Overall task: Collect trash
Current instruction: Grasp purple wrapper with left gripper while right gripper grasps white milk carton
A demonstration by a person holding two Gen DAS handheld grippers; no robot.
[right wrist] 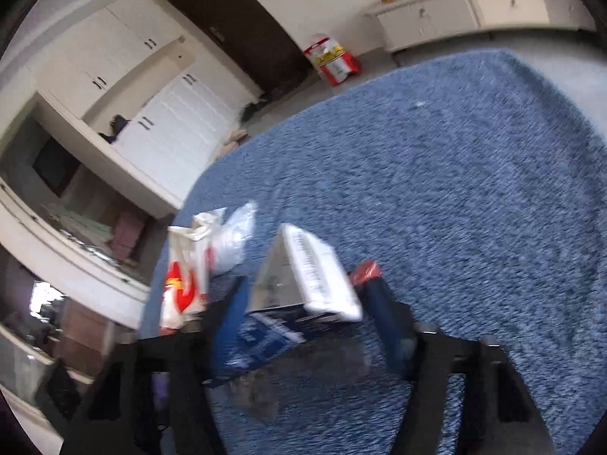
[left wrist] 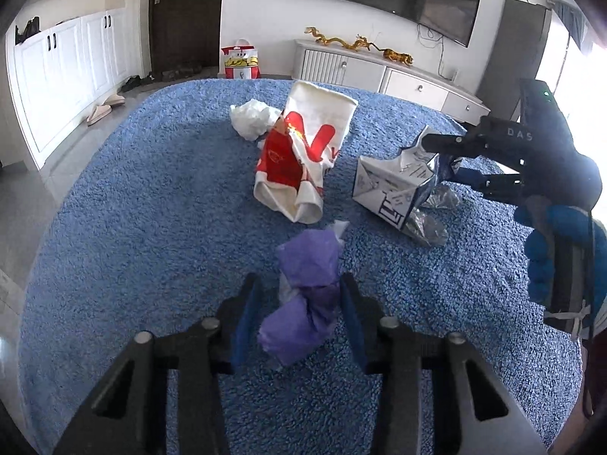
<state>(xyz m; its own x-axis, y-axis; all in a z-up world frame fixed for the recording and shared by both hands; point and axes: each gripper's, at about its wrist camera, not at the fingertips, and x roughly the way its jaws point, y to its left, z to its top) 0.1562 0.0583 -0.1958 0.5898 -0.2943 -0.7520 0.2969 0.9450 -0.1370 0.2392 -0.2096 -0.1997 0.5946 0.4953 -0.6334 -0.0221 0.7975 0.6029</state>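
Trash lies on a blue shag rug [left wrist: 151, 197]. My left gripper [left wrist: 299, 292] is open, its fingers either side of a crumpled purple wrapper [left wrist: 303, 295] with white paper in it. Beyond lie a red and white paper bag [left wrist: 303, 151] and a crumpled white tissue [left wrist: 250, 117]. My right gripper [left wrist: 451, 155] is at a torn white and blue carton [left wrist: 390, 189] at the right. In the right wrist view that gripper [right wrist: 303, 295] is open, with the carton [right wrist: 315, 276] between its fingers. The paper bag [right wrist: 186, 276] and tissue [right wrist: 231, 242] lie to its left.
A red gift bag [left wrist: 241, 62] stands on the floor beyond the rug. A white TV cabinet [left wrist: 379, 72] with gold dragon figures runs along the far wall under a TV. White cupboards [left wrist: 68, 72], a dark door and slippers are at the left.
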